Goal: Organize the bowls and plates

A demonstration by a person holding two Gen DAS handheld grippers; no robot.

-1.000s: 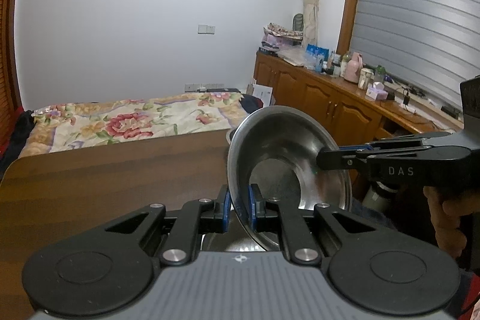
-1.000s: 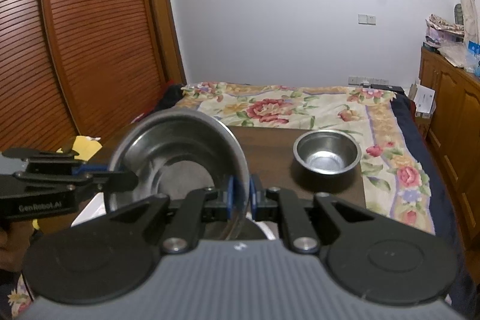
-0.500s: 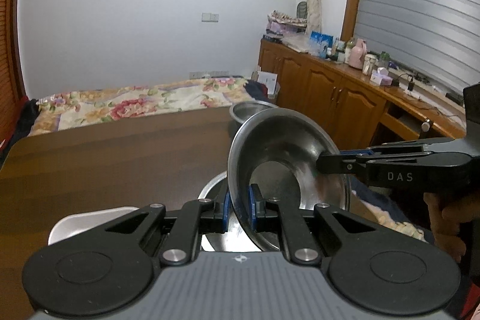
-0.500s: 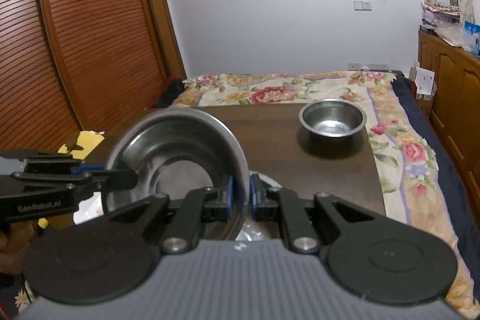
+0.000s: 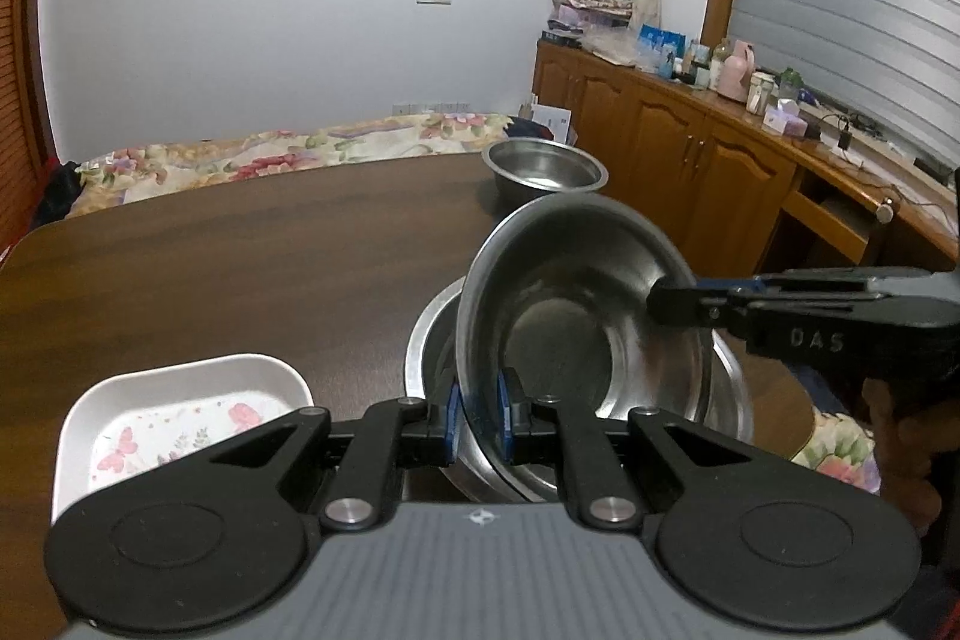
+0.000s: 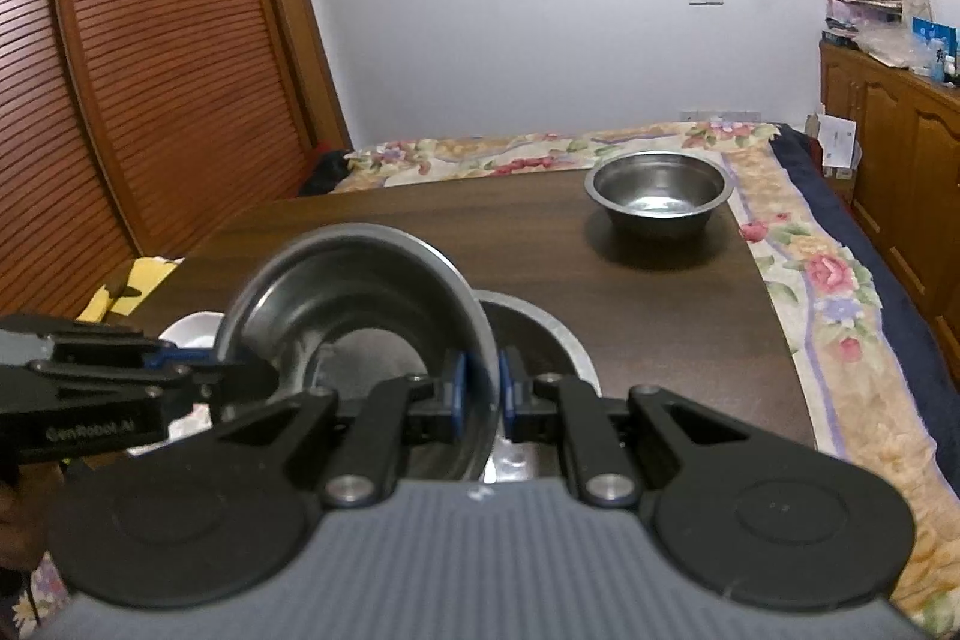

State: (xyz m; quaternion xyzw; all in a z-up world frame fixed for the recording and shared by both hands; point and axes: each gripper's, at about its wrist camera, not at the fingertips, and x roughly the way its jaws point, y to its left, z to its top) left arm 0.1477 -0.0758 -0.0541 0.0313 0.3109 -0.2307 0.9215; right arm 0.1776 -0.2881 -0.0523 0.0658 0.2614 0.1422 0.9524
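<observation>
Table (image 5: 240,268) carried a wide steel basin (image 5: 423,340) at its near edge, directly beneath the tilted steel bowl (image 5: 576,316) held above it. Left gripper (image 5: 479,415) and right gripper (image 6: 480,391) were each clenched on opposite rims; a second bowl (image 6: 657,190) sat far off.

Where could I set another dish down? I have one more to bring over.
Bare tabletop runs across the left and middle, between the white butterfly dish and the far steel bowl. The near right is crowded: held bowl over wide basin.
</observation>
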